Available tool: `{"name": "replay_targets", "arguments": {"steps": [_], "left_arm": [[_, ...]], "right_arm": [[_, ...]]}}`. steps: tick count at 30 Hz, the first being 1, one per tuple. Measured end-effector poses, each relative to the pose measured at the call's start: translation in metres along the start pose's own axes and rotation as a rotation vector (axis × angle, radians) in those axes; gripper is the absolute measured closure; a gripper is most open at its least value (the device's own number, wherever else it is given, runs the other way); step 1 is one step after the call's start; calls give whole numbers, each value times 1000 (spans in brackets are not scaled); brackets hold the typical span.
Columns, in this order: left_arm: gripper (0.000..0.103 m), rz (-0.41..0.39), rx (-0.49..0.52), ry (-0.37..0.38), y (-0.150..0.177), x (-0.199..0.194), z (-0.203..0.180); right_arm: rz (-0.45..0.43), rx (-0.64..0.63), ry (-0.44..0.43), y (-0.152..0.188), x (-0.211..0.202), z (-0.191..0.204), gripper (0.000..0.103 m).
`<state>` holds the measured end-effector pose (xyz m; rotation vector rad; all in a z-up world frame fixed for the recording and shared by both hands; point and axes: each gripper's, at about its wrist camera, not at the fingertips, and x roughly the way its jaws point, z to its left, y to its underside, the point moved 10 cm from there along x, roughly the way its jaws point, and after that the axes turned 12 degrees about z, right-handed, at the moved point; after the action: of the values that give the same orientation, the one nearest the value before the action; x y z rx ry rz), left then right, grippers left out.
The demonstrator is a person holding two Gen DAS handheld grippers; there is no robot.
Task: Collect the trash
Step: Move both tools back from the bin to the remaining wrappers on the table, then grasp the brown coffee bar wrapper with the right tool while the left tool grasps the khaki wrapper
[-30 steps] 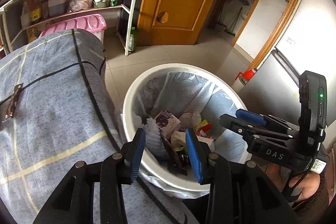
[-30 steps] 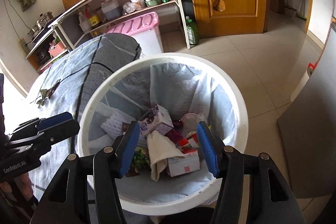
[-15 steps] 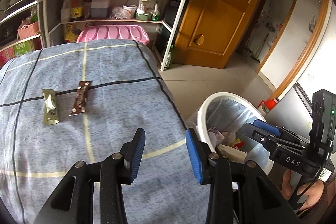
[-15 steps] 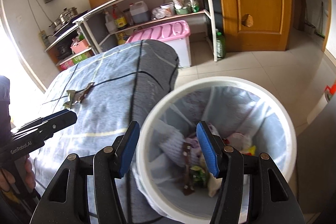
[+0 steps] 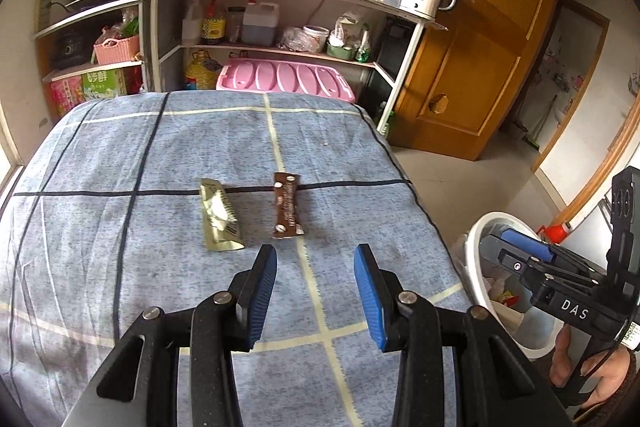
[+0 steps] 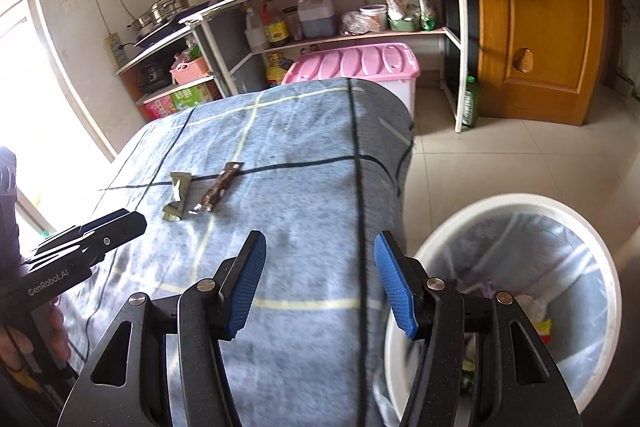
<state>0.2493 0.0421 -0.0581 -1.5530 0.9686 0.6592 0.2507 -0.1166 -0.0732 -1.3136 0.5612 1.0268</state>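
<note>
Lying side by side on blue cloth (image 5: 120, 247) (unheld): green wrapper (image 5: 219, 214), brown wrapper (image 5: 286, 205).

Left wrist view: we look steeply down along the left gripper (image 5: 316, 267) from close above the blue cloth (image 5: 120, 247), facing the shelves (image 5: 280, 47). Right wrist view: we look from farther right, half over the bin (image 6: 520, 207), same heading. Shared by both: cloth, two wrappers (image 5: 220, 217) (image 6: 216, 193), shelves, door (image 5: 480, 47), bin, and each other's gripper at frame edge.
</note>
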Motion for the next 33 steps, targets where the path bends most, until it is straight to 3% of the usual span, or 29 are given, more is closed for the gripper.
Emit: {"name": "replay_targets", "arguments": {"steps": [10, 15, 20, 25, 33], "left_arm": [[63, 16, -90, -45, -8, 15, 67], [63, 22, -92, -47, -13, 26, 77], [63, 36, -81, -28, -20, 45, 73], [63, 74, -74, -66, -23, 68, 74], [63, 65, -56, -107, -27, 81, 85]], "right_arm": [[45, -76, -48, -36, 55, 62, 46], [59, -108, -24, -47, 80, 75, 46], [58, -61, -12, -51, 93, 67, 46], [67, -89, 9, -52, 100, 71, 46], [75, -112, 2, -54, 116, 83, 46]]}}
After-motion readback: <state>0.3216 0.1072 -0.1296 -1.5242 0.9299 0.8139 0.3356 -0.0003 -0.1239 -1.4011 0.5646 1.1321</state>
